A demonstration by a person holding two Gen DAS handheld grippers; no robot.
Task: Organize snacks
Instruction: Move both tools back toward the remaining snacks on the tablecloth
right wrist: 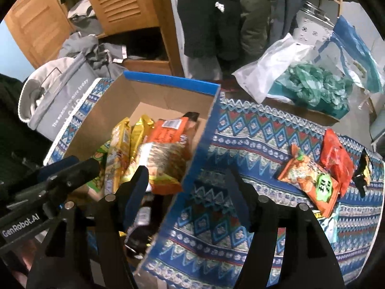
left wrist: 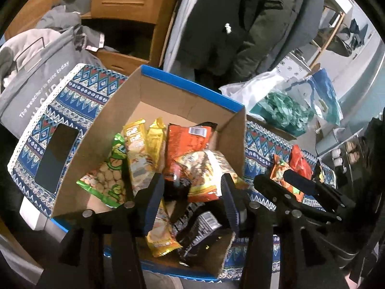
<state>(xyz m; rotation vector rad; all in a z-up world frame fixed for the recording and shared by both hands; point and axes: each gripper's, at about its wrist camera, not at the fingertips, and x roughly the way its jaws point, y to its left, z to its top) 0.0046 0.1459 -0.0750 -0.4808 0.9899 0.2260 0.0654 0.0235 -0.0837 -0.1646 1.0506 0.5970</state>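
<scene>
A cardboard box [left wrist: 192,89] with a blue rim stands on the patterned cloth and holds several snack packets: green [left wrist: 108,180], yellow [left wrist: 156,134], orange [left wrist: 185,142] and a beige-orange one [left wrist: 204,171]. My left gripper [left wrist: 192,197] hangs open over the box; packets lie loose below and between its fingers. My right gripper [right wrist: 187,187] is open and empty, astride the box's right wall [right wrist: 204,130]. On the cloth to the right lie an orange packet [right wrist: 310,183], a red packet [right wrist: 336,161] and a small dark packet [right wrist: 363,168].
A black flat rectangle [left wrist: 57,154] lies on the cloth [right wrist: 252,132] left of the box. A grey bag [left wrist: 36,91] sits at the far left, plastic bags [left wrist: 284,110] at the far right. A wooden cupboard [left wrist: 125,0] and dark coats [left wrist: 228,24] stand behind.
</scene>
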